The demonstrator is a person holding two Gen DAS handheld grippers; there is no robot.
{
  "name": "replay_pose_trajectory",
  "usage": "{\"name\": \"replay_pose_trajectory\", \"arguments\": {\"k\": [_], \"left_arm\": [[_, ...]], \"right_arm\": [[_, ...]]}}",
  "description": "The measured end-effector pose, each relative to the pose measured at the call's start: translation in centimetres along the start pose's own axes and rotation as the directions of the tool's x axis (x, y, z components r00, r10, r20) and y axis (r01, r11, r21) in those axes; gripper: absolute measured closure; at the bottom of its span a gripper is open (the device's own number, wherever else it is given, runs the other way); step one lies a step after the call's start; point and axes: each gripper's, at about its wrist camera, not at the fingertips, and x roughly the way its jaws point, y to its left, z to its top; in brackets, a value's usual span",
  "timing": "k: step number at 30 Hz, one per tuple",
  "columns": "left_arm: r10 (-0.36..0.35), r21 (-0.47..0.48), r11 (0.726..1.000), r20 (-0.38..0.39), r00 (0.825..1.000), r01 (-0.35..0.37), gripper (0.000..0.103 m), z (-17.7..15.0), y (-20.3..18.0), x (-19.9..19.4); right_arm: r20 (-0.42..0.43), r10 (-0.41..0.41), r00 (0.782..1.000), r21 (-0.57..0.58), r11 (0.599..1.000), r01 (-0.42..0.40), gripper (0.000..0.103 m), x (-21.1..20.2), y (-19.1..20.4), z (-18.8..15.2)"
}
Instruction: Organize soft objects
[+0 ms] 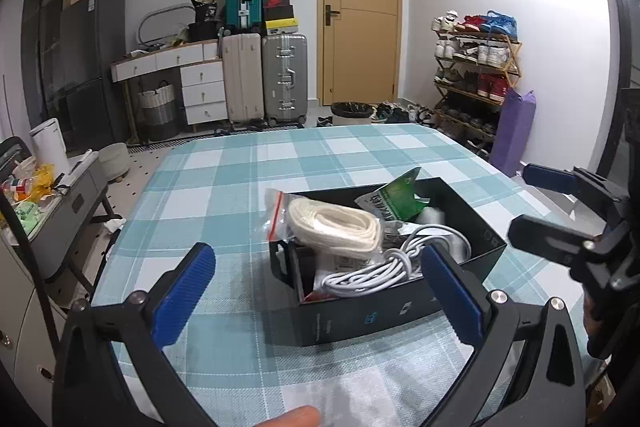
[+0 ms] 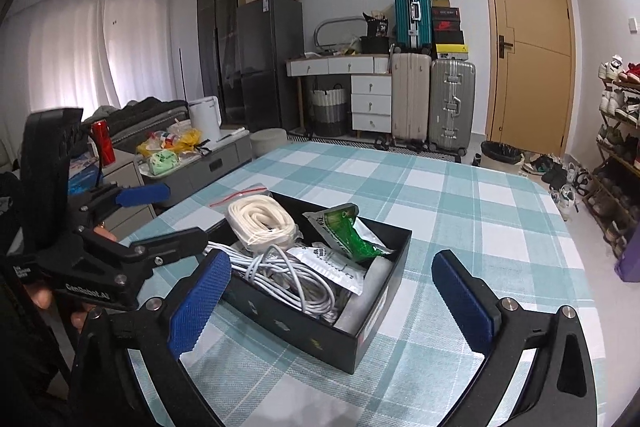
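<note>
left gripper (image 1: 316, 291): wide open, nothing held; blue pads straddle the near left corner of the black box (image 1: 384, 311), apart from it.
right gripper (image 2: 332, 301): wide open too, empty; left pad just beside the box's near wall, right pad out over bare cloth.
why open: likely staged for a pick, neither pair of fingers on anything yet.
left pose: low over the desk (image 1: 224, 187), pointing forward and slightly down at the box; fingertip of the holding hand visible at the bottom edge.
right pose: same height, angled in from the box's right side; seen from the left camera as hovering beyond the box's right end.
black box: sits mid-desk on the checked cloth, open top, serves as the bin for the soft items.
bagged white cord (image 1: 334, 227): coil in a clear zip bag, perched on the box's left rim, half hanging out; probably the least settled piece.
white cable (image 2: 292, 279): loose bundle inside the box, near wall side.
green packet (image 2: 346, 233): propped upright against the pile, sticking above the rim.
white sachet (image 2: 334, 263): lies flat between cable and green packet.
progress guess: most items already in the box; the bag on the rim looks like the candidate for tucking in.
</note>
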Motion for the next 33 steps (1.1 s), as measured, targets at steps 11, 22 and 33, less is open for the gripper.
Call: {"name": "replay_pose_trajectory", "arguments": {"k": [11,22,33], "left_arm": [[0.051,-0.051,0.998,0.049,0.997,-0.048,0.000,-1.5,0.6,0.2],[0.067,-0.064,0.996,0.054,0.996,-0.064,0.000,-2.4,0.8,0.9],[0.073,-0.076,0.995,0.066,0.995,-0.068,0.000,-2.5,0.9,0.5]], "right_arm": [[0.040,-0.022,0.999,-0.009,1.000,0.022,0.001,0.1,0.4,-1.4],[0.067,-0.025,0.997,-0.009,1.000,0.026,0.001,0.9,0.5,-2.2],[0.096,-0.036,0.995,-0.009,0.999,0.037,0.001,0.8,0.4,-2.7]]}}
